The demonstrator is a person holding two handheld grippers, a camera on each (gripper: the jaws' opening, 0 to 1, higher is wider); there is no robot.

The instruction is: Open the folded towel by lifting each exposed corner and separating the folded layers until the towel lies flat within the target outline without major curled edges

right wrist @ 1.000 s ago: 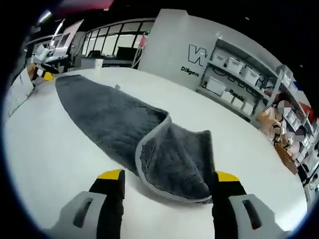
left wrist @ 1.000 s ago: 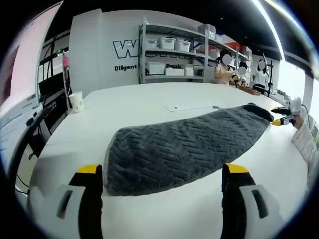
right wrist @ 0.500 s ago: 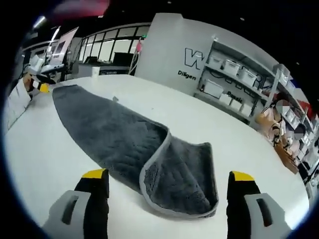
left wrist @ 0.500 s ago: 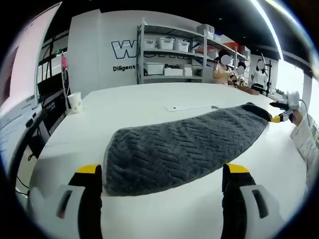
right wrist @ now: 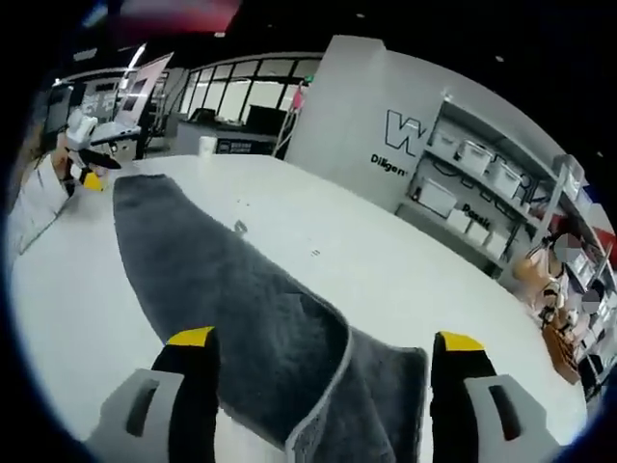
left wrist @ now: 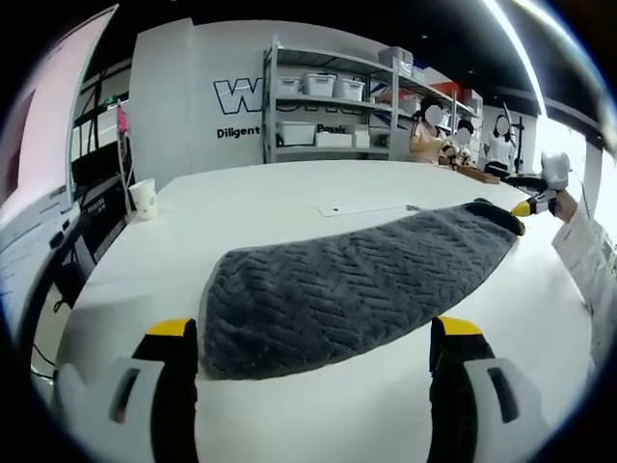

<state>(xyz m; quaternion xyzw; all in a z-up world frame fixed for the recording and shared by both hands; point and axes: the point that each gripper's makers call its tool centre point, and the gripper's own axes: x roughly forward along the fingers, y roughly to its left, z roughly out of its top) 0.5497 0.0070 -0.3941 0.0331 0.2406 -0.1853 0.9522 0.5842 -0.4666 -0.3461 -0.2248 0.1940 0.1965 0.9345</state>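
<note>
White bins [left wrist: 323, 84] sit on the metal shelving [left wrist: 333, 101] against the back wall, contents not readable; a paper cup [left wrist: 147, 197] stands near the far left edge of the surface [left wrist: 280, 198], inside not visible. The grey towel [left wrist: 347, 289] is plush with a herringbone-type weave, long and narrow, lying across the white surface between the two grippers. In the right gripper view the near end of the towel [right wrist: 241, 318] is folded over, showing a smoother underside and a pale stitched hem. The left gripper [left wrist: 313, 362], yellow-tipped black jaws, is spread wide, released, holding nothing, with the towel's rounded end just ahead of it. The right gripper [right wrist: 323, 371] is also spread and empty, jaws either side of the folded end; contact with the towel cannot be told. It also shows at the towel's far end in the left gripper view. Room: white wall with dark lettering [left wrist: 251, 96], windows [right wrist: 231, 92], people [left wrist: 429, 130] seated beyond the surface.
</note>
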